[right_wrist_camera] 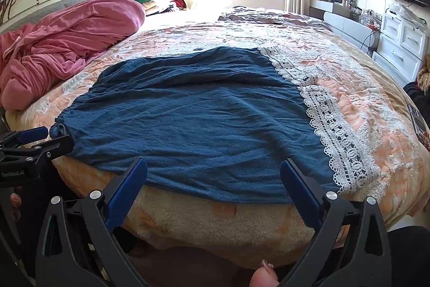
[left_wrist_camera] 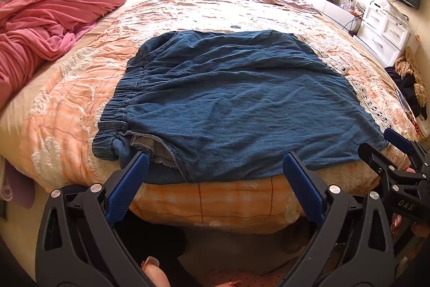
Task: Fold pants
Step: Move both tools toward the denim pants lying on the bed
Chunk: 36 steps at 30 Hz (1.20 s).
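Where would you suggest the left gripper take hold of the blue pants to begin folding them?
Probably the gathered waistband corner of the pants, approached from the near bed edge: it lies bunched just ahead of the open left gripper, thick enough to pinch.

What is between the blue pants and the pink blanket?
Only the orange bedspread lies between the pants and the pink blanket. Nothing else sits on that stretch; both views show it, the right wrist view best.
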### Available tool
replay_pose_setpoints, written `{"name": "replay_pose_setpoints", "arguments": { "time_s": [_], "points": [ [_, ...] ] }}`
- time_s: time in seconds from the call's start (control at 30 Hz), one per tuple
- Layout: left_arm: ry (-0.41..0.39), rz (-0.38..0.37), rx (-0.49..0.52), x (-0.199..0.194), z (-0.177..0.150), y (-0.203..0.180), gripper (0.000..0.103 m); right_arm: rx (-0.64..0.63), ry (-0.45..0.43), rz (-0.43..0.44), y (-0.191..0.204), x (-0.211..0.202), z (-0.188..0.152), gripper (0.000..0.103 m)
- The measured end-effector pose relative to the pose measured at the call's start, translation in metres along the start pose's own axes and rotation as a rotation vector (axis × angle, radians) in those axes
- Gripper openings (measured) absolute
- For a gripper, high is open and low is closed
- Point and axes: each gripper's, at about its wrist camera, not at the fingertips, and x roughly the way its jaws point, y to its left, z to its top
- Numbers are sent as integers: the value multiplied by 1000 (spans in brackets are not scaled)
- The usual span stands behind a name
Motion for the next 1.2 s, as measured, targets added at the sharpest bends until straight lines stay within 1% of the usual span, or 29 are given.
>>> {"name": "replay_pose_setpoints", "arguments": {
  "time_s": [1.2],
  "points": [
    [-4,3,-1,0,1,0,94,-7,7,-8,2,2,-1,99]
  ]
}}
